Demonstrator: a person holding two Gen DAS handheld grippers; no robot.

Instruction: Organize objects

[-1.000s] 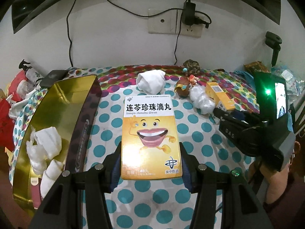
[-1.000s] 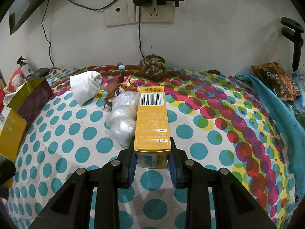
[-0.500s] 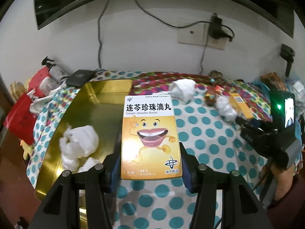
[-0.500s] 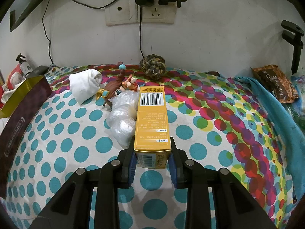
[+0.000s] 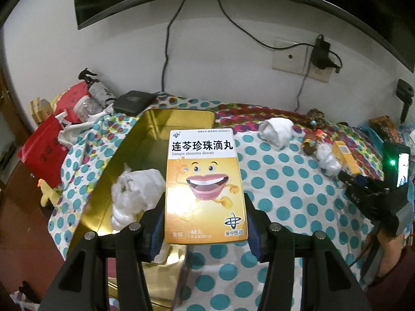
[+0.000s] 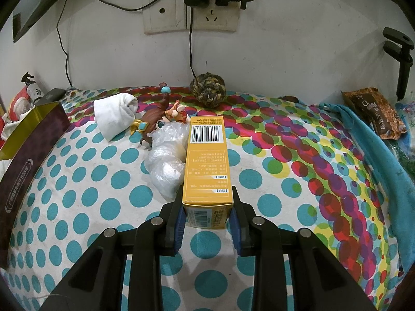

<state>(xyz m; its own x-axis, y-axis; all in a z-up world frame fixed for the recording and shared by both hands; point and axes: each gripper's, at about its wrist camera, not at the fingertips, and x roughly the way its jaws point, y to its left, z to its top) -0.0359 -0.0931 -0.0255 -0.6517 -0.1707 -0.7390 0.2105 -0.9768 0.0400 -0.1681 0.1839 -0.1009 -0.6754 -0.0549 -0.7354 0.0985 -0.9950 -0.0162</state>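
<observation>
My left gripper [image 5: 205,223] is shut on a flat orange medicine box [image 5: 205,184] with a cartoon mouth, held in the air above the right edge of the open gold tin [image 5: 179,119]. White crumpled wads [image 5: 135,191] lie inside the tin. My right gripper [image 6: 207,207] is shut on a narrow yellow box [image 6: 206,160] with a barcode, low over the polka-dot cloth [image 6: 77,181]. The right gripper also shows in the left wrist view [image 5: 363,189]. The tin's dark outer wall [image 6: 28,155] stands at the far left of the right wrist view.
On the cloth lie a rolled white sock [image 6: 116,114], a small figurine [image 6: 155,124], a clear plastic bag [image 6: 168,160] and a rope ball [image 6: 207,90]. A snack packet [image 6: 373,114] and blue towel [image 6: 363,134] lie right. A black device [image 5: 132,101] and red bag [image 5: 44,153] sit left of the tin.
My left gripper has carried the orange box leftward and higher, from over the cloth to over the gold tin. The right gripper and its yellow box have hardly moved.
</observation>
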